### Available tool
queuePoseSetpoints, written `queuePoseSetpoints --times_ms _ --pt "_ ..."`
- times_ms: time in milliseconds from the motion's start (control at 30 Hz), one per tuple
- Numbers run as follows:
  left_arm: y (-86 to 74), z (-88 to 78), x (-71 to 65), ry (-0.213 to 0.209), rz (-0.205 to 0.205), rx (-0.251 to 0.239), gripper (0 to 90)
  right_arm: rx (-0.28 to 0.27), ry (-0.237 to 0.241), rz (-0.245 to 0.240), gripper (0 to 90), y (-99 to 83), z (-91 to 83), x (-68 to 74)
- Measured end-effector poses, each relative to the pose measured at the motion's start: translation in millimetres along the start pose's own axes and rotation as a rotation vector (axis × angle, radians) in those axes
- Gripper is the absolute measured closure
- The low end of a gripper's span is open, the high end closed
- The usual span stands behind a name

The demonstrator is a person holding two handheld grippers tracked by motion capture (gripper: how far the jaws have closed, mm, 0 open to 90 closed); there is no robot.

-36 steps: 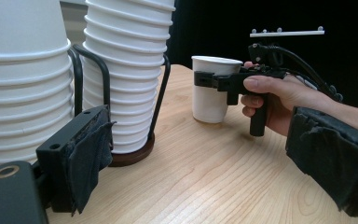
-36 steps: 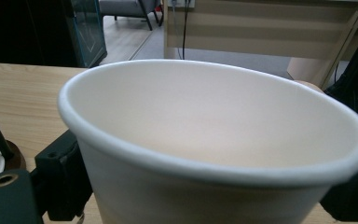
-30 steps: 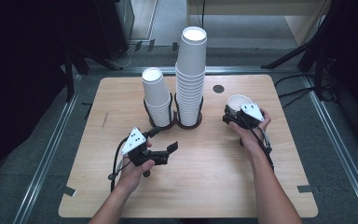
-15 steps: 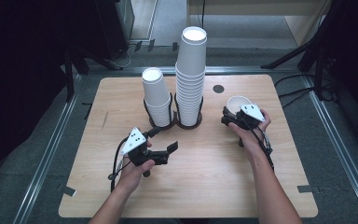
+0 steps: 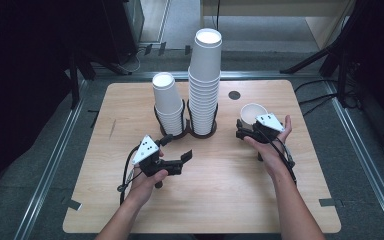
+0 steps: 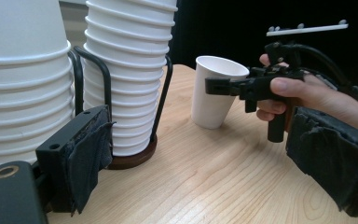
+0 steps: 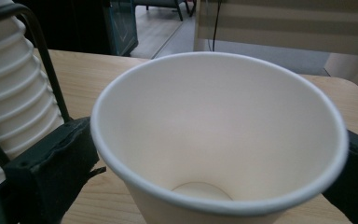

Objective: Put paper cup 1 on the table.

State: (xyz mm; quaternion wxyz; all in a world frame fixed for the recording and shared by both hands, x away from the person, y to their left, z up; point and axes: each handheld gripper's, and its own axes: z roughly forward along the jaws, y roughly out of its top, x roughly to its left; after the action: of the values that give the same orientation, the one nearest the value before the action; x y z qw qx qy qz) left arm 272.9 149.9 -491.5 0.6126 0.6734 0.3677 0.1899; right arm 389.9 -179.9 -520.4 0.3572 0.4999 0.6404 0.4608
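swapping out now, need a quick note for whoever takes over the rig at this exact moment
Right tongs: jaws have just been opening and stand wide on either side of the single paper cup; whether the pads still touch it I cannot tell.
Left tongs: open, empty, low over the table in front of the stacks.
Things: the cup stands upright, mouth up, on the table to the right of the holder. The tall stack and short stack sit mouth down in the wire holder.
Done: one cup set apart.
Left: probably back the right tongs off and go for the next cup.
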Motion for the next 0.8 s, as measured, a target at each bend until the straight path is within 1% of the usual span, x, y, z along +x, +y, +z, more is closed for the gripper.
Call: queuePoseSetpoints --times_ms 100,133,167,200,233,267,300,333,367,400,500,533,567,600,667,733,800 --pt "0.1 1.8 -0.5 0.004 0.002 0.005 5.3 -0.008 0.007 0.000 0.0 2.0 -3.9 -0.2" --pt "0.0 3.3 -0.5 0.014 0.005 0.006 4.9 -0.014 -0.003 -0.011 0.0 4.0 -7.2 -1.1" --pt "0.0 3.3 -0.5 0.014 0.005 0.006 4.0 -0.014 -0.003 -0.011 0.0 4.0 -7.2 -1.1" --pt "-0.2 5.1 -0.1 0.024 0.001 0.009 2.8 -0.018 -0.013 -0.016 0.0 5.8 -10.1 -2.4" --pt "-0.2 5.1 -0.1 0.024 0.001 0.009 2.4 -0.018 -0.013 -0.016 0.0 5.8 -10.1 -2.4" --pt "-0.3 6.8 1.0 0.038 -0.007 0.013 1.6 -0.024 -0.011 -0.016 0.0 8.0 -13.8 -4.2" --pt "-0.3 6.8 1.0 0.038 -0.007 0.013 0.9 -0.024 -0.011 -0.016 0.0 8.0 -13.8 -4.2" --pt "-0.1 8.4 1.1 0.051 -0.008 0.026 0.0 -0.026 -0.011 -0.019 0.0 10.2 -17.2 -6.0" --pt "-0.1 8.4 1.1 0.051 -0.008 0.026 0.0 -0.026 -0.011 -0.019 0.0 10.2 -17.2 -6.0" --pt "2.3 8.6 1.3 0.038 -0.022 0.040 0.0 -0.035 -0.010 -0.016 0.0 12.8 -20.5 -7.1" --pt "5.3 8.3 0.9 0.027 -0.032 0.039 0.0 -0.045 -0.007 -0.010 0.0 16.4 -24.3 -7.6" --pt "7.9 8.9 0.5 0.032 -0.034 0.033 0.0 -0.057 0.005 -0.008 0.0 20.4 -28.0 -7.6" --pt "7.9 8.9 0.5 0.032 -0.034 0.033 0.0 -0.057 0.005 -0.008 0.0 20.4 -28.0 -7.6" --pt "9.7 10.5 0.6 0.041 -0.030 0.027 0.0 -0.068 0.017 0.000 0.0 24.5 -31.6 -6.9" --pt "10.5 11.4 0.9 0.048 -0.032 0.027 0.0 -0.071 0.025 0.003 0.0 26.6 -33.2 -6.3" --pt "13.5 14.8 1.7 0.064 -0.040 0.017 0.0 -0.083 0.035 0.003 0.0 33.7 -37.3 -3.9" --pt "16.2 16.9 1.4 0.071 -0.037 0.011 0.0 -0.095 0.049 0.008 0.0 39.6 -40.6 -1.9"
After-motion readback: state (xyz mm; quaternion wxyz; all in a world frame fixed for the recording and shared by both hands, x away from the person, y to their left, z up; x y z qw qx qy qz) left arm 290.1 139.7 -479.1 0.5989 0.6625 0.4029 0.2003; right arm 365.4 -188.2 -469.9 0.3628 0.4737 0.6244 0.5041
